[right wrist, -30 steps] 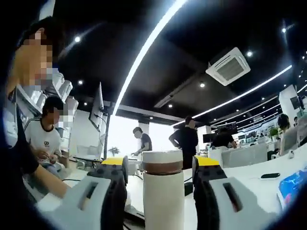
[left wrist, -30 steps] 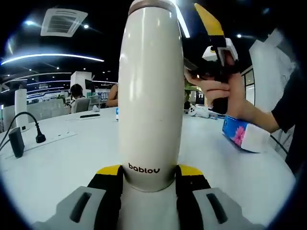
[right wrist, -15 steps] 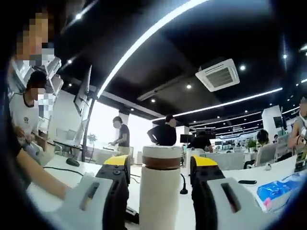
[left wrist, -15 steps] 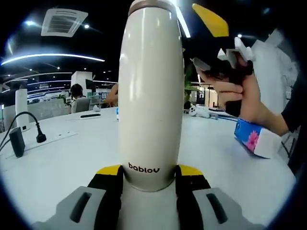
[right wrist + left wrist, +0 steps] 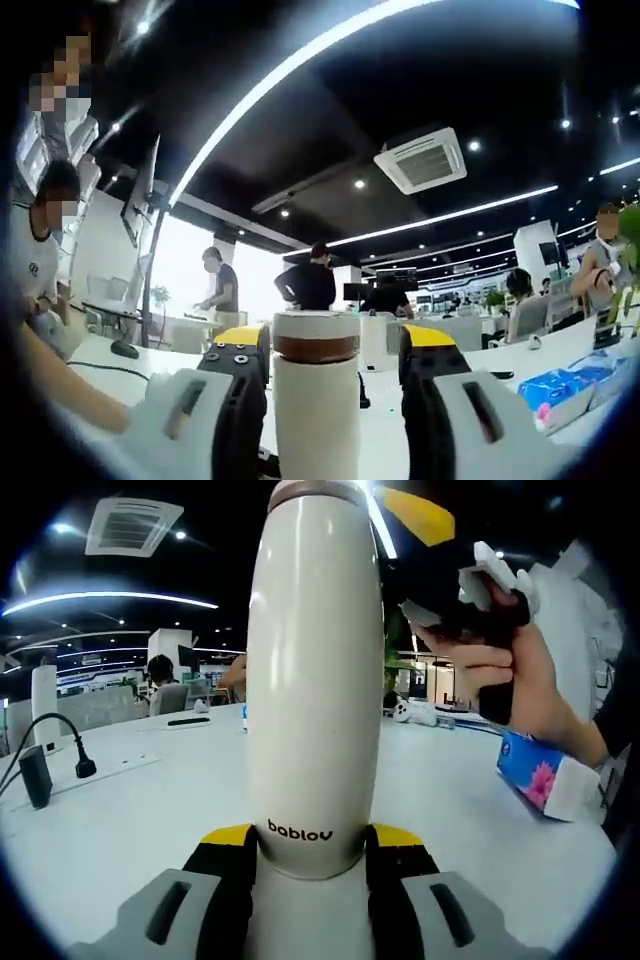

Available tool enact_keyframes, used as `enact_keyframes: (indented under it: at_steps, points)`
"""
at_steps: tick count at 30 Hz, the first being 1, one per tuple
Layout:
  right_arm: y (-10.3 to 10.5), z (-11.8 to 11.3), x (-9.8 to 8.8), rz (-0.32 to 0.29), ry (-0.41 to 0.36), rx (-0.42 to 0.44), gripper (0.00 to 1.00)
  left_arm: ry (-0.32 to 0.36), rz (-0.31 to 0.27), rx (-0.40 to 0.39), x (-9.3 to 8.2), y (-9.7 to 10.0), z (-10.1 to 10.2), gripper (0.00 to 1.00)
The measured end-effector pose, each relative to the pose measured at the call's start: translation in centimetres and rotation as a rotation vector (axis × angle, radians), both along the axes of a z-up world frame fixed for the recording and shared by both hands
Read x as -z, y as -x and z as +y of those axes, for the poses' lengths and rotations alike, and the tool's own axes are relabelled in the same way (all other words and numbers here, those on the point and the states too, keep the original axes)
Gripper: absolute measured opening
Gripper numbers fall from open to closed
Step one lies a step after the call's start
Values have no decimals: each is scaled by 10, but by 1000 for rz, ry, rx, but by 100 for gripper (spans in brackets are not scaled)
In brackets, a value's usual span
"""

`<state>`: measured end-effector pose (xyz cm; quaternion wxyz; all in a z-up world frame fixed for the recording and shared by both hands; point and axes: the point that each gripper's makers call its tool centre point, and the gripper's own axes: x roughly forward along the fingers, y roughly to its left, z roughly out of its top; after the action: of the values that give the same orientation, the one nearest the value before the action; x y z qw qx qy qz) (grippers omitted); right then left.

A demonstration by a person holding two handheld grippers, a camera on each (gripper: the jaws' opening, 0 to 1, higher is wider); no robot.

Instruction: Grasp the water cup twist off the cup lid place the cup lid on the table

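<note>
A tall cream water cup marked "bablov" stands upright on the white table. My left gripper is shut on its base, with a yellow pad on each side. The cup's white lid sits above a brown band. In the right gripper view my right gripper straddles the lid with its jaws open; the left jaw is close to it and a gap shows on the right. In the left gripper view a person's hand holds the right gripper up beside the cup's top.
A blue flowered tissue pack lies on the table right of the cup, seen again as the tissue pack. A black plug and cable lie at the far left. People stand and sit at desks behind.
The right gripper and the hand holding it have turned and shifted beside the cup's top, and the right gripper view has swung with them. The lid stays between its jaws. My left gripper's hold is unchanged.
</note>
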<state>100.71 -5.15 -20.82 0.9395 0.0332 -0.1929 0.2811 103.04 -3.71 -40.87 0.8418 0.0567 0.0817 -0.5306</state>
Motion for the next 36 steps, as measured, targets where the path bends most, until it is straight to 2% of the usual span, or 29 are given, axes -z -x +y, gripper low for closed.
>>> enact_keyframes:
  at_steps: [7,12,20,36]
  points:
    - [4,29,-4,-57,68,-20,55,-1,3,0,1,-1,0,45]
    - [-5,25,-9,-64,50,5,53,0,1,2,1,-2,-1,45]
    - [-16,21,-9,-75,65,26,44,0,2,3,1,-3,-1,45]
    - [-18,21,-8,-59,34,-70,44,0,2,5,2,-4,-1,45]
